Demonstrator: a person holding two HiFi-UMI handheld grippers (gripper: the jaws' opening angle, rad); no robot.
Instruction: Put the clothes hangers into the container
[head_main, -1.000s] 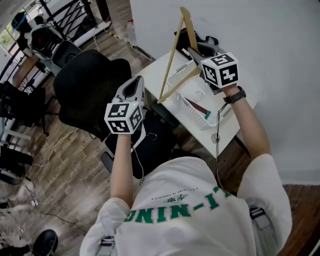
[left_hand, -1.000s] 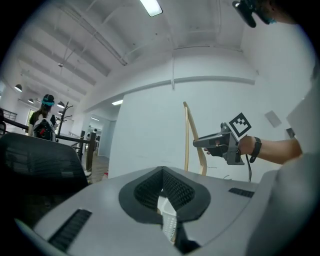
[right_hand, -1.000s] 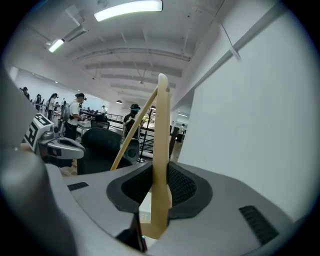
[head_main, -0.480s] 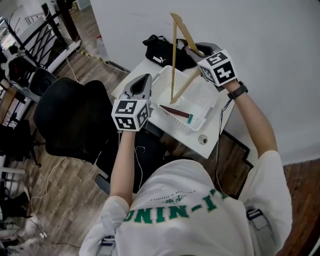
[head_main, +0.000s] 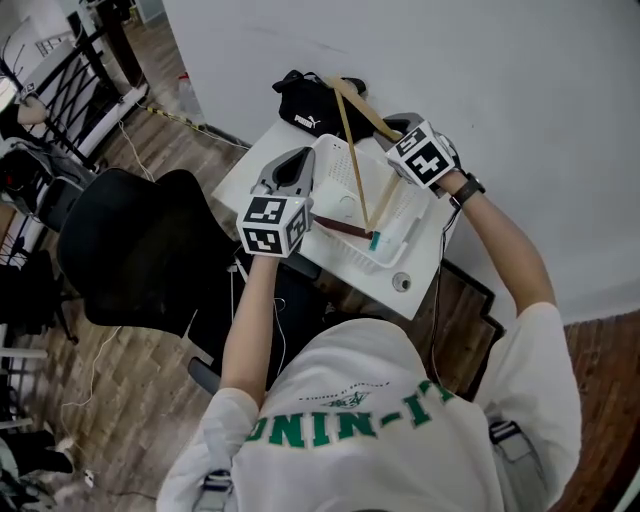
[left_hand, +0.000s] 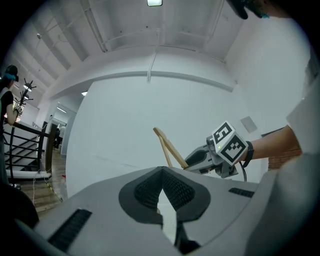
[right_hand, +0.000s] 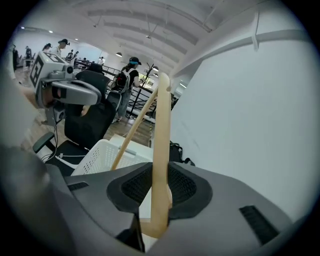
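Note:
A wooden clothes hanger (head_main: 350, 140) (right_hand: 160, 135) stands nearly upright with its lower end inside the white slatted basket (head_main: 408, 215) (right_hand: 100, 155) on the small white table (head_main: 255, 165). My right gripper (head_main: 390, 128) (right_hand: 157, 175) is shut on one of the hanger's arms at the basket's far right side. A dark red hanger (head_main: 345, 228) with a teal tip lies in the basket's near end. My left gripper (head_main: 290, 165) (left_hand: 162, 172) hovers level at the basket's left rim, jaws together and holding nothing. From the left gripper view I see the wooden hanger (left_hand: 170, 147) rising beyond its jaws.
A black bag (head_main: 310, 105) lies at the table's far end against the white wall. A small tape roll (head_main: 402, 283) sits near the table's front edge. A black office chair (head_main: 130, 250) stands left of the table. People and railings are in the room behind.
The right gripper has come down with the wooden hanger, whose lower end now sits in the basket. The left gripper has moved in beside the basket's left rim.

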